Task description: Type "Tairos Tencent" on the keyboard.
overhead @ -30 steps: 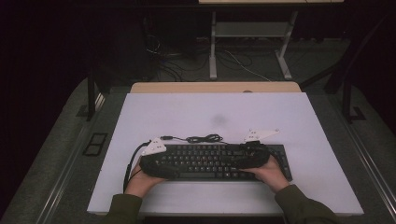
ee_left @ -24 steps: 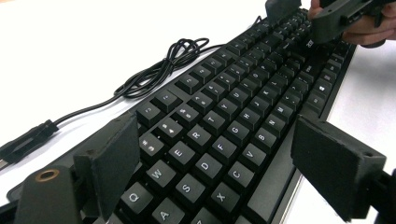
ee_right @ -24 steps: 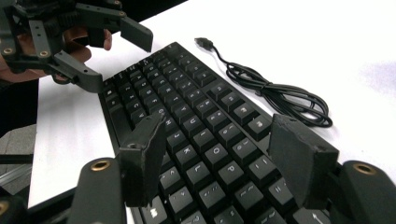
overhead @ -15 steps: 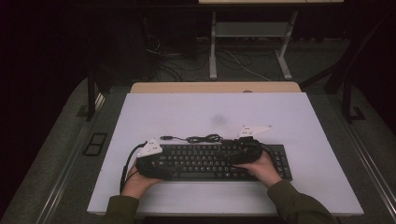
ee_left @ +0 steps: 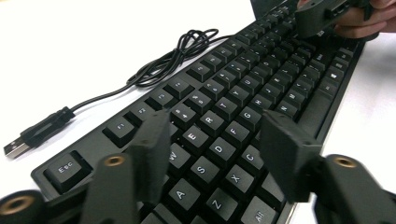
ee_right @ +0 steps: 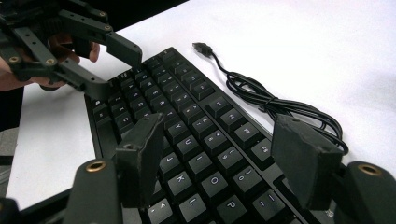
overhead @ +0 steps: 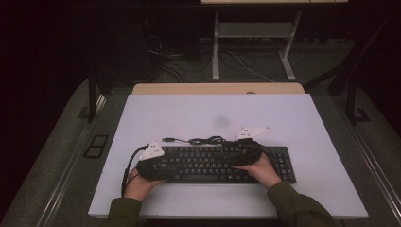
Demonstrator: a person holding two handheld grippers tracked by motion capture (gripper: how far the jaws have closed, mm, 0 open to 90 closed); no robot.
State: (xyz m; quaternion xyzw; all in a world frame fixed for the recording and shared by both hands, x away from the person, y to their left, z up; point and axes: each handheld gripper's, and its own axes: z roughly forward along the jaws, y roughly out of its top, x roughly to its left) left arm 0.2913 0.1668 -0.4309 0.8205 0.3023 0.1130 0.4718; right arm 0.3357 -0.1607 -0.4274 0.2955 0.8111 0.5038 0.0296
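On the near half of the white table point(overhead: 302, 118) lies a black keyboard point(overhead: 213, 163), its cable point(ee_left: 154, 70) bunched just behind it with the USB plug point(ee_left: 18, 144) loose. The left gripper point(ee_left: 215, 154) hovers over the letter keys, jaws spread wide and empty; the right gripper point(ee_right: 219, 154) does likewise near the other end. The keyboard looks rigid and fairly light, though its keycaps would likely slip or depress, so the firm outer edges seem the better hold; contact with the keys is hard to judge.
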